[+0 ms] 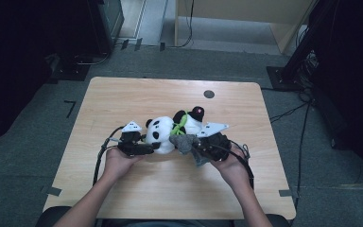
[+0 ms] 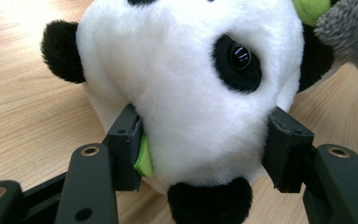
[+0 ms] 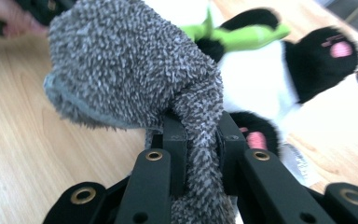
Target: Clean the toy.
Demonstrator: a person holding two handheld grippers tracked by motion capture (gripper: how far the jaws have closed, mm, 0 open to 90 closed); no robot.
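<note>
- Left tongs point(image 2: 205, 154) clamp the panda's head point(image 2: 191, 79); right tongs point(image 3: 204, 140) pinch the grey fuzzy sock point(image 3: 130, 70).
- Looks like the dressing step; next, stretch the sock's opening over a paw.

A black-and-white plush panda point(image 1: 163, 134) lies on its side, a fuzzy grey cloth point(image 1: 184, 143) against it.
</note>
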